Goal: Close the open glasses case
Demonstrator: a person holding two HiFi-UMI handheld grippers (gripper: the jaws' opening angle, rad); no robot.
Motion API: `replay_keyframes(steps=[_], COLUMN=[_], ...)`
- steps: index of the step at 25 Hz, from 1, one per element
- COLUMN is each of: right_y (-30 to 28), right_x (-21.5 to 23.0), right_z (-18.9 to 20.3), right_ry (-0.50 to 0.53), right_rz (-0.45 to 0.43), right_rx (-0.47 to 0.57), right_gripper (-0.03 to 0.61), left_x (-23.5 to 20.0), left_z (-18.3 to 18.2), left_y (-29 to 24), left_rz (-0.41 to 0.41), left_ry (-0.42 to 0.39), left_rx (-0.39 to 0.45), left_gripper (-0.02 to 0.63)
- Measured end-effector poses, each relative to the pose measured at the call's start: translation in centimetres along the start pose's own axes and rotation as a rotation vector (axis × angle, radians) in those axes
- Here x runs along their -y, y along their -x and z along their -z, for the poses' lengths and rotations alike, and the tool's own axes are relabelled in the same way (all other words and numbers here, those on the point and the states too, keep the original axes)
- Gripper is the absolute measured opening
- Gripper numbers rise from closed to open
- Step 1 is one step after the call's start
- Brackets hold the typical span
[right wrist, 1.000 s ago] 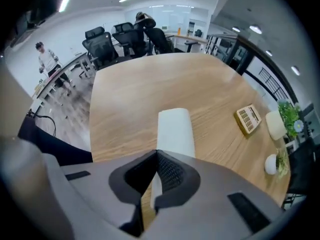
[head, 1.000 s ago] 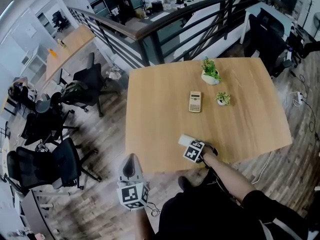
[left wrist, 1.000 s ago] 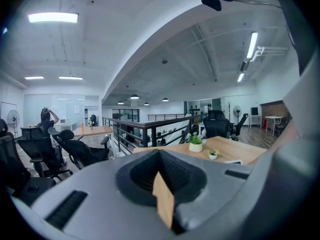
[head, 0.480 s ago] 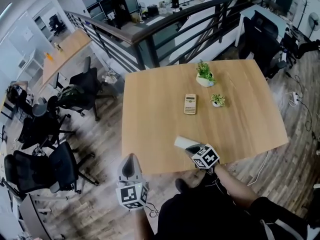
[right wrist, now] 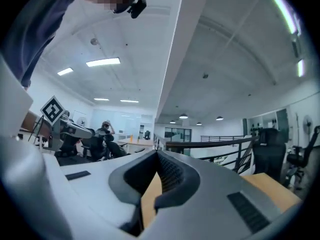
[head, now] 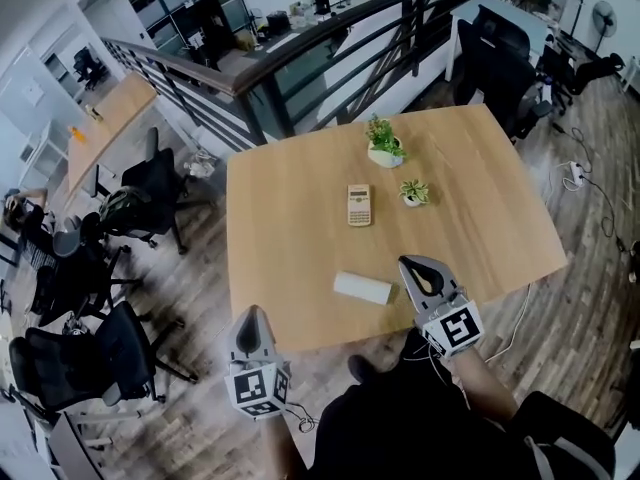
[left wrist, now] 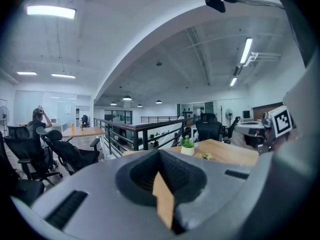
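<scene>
Wooden table [head: 300, 198] on an office mezzanine: the white glasses case [head: 362, 287] lies near the front edge and looks closed, with a calculator [head: 359, 205], a large potted plant [head: 384, 144] and a small potted plant [head: 413, 193] farther back. The right gripper [head: 410, 265] hangs just right of the case, jaws pressed together, holding nothing. The left gripper [head: 253, 315], likewise closed and empty, sits off the table's front edge.

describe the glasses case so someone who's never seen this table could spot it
On the wooden table, look near the edge closest to the person. The glasses case is the plain whitish oblong lying flat there, nearer than the keyed calculator, the large plant and the small plant.
</scene>
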State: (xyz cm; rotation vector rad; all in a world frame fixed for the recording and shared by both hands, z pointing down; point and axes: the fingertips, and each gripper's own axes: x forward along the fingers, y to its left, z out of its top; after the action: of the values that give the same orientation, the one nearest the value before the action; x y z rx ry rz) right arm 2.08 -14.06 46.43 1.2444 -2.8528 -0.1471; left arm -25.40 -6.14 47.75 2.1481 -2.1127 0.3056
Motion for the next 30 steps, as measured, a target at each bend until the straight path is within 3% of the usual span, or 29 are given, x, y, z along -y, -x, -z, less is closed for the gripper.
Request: replay_keyframes(steps=[8,30], right_y=[2.6,2.4], right_x=[3.7,3.2], right_z=[-0.1,0.3], right_ry=[-0.015,-0.029], right_rz=[0.118,0.117], right_rx=[-0.011,-0.043], right_gripper=[0.014,0.014], left_x=[1.2,0.7], left_z=[-0.8,-0.8], left_y=[-0.4,0.6], left_rz=[0.019,0.006], left_ry=[-0.017,-0.03], left_rx=[0.033,0.016], left_gripper=[0.0,0.0])
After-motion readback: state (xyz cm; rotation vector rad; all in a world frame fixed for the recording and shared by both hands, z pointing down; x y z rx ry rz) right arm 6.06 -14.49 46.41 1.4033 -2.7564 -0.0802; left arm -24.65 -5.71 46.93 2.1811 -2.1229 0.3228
